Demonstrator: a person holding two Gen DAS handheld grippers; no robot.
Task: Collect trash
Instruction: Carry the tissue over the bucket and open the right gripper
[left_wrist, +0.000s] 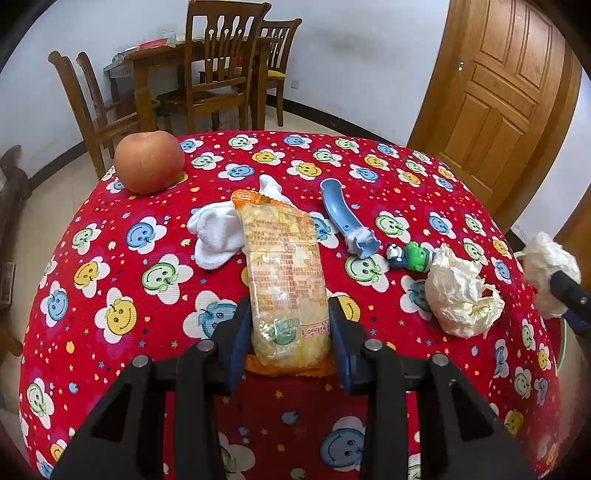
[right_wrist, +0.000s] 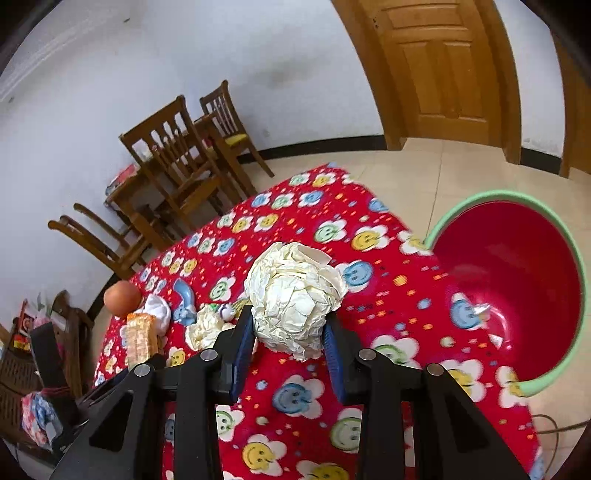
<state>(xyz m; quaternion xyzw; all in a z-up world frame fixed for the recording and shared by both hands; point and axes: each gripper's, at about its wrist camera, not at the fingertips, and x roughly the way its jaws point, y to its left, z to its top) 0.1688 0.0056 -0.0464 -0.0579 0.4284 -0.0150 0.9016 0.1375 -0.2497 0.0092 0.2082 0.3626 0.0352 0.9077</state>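
A yellow and orange snack packet lies on the red smiley-print tablecloth. My left gripper is shut on its near end, pads against both sides. My right gripper is shut on a crumpled cream paper ball, held above the cloth; the same ball shows at the right edge of the left wrist view. A second crumpled paper rests on the table to the right of the packet. A red bin with a green rim stands open beside the table's right edge.
An apple sits at the far left of the table, with a white sock, a blue plastic scoop and a small toy figure behind the packet. Wooden chairs and a door stand beyond.
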